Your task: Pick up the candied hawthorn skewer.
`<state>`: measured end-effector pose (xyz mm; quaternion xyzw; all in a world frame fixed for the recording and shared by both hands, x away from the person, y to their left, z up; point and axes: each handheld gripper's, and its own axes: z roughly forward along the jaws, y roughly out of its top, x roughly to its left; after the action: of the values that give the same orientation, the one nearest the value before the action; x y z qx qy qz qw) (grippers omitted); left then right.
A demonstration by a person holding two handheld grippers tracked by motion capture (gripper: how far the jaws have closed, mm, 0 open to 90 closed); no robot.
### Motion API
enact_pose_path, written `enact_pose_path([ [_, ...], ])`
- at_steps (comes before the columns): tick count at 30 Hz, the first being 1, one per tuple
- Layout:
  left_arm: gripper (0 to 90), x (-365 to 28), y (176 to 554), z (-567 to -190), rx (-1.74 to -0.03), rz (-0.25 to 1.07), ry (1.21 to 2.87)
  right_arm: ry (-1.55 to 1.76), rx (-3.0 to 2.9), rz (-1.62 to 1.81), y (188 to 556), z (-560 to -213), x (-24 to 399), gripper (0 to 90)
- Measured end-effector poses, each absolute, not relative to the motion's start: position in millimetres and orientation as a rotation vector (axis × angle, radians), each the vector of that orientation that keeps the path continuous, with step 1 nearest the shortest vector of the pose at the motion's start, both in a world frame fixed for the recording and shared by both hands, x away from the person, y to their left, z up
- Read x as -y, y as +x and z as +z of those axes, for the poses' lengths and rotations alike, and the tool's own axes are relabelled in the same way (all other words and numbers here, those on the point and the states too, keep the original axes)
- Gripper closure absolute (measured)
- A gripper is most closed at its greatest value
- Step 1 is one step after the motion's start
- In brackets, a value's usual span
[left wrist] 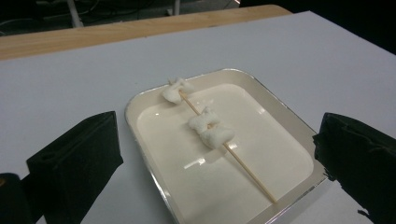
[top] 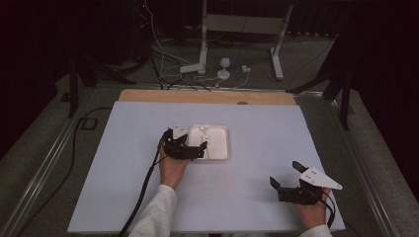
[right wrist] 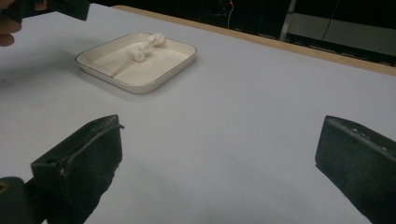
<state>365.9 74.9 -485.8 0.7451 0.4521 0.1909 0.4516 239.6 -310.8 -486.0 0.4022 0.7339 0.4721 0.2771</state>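
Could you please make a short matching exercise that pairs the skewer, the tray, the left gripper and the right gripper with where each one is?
Things:
1. skewer
2. tray
3. left gripper
4. right gripper

Places or states:
A. jaws open, at the tray's near left edge
B. lying in the tray, with white pieces threaded on it
C. jaws open, apart from the tray, near the table's right front corner
D. resting on the pale sheet in the middle of the table

Pairs: 1-B, 2-D, 3-A, 4-C
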Motion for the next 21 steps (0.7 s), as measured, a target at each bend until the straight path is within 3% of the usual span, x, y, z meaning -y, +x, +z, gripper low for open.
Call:
enact_pose_path([
  [10, 1.4, -61.6, 373.3, -496.6, -1.126, 0.451, 1.883, 1.08, -1.973, 1.266, 240.0, -486.3, 310.6, 0.6],
  [21, 7.8, -46.3, 381.5, -508.1, -1.148, 0.379, 1.957, 1.081, -1.976, 1.267, 240.7, -487.0, 310.8, 0.6],
])
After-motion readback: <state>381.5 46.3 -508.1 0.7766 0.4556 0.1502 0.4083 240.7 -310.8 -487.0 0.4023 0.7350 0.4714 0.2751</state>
